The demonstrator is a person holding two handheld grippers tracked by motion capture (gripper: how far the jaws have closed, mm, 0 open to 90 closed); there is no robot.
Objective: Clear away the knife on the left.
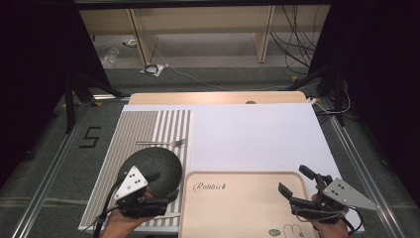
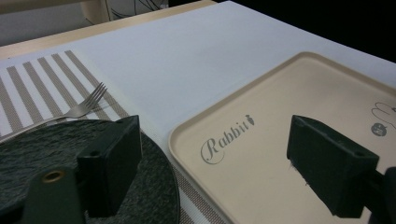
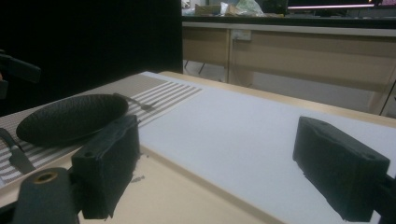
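Two hand-held two-jaw grippers frame the scene: the left gripper [image 1: 157, 187], jaws spread and empty, hovers over the near edge of the round dark textured plate [image 1: 159, 161] on the striped grey-and-white placemat [image 1: 130, 130], with a silver metal fork [image 1: 166, 143] just beyond. Rightward lies the beige rectangular tray [image 1: 237, 204]; the right gripper [image 1: 296, 182] hangs open over its right rim. The plate looks rigid, moderately heavy and breakable, best pinched at its raised rim.

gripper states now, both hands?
Left gripper: open, holding nothing, jaws spread over the dark plate edge.
Right gripper: open, holding nothing, over the beige tray.
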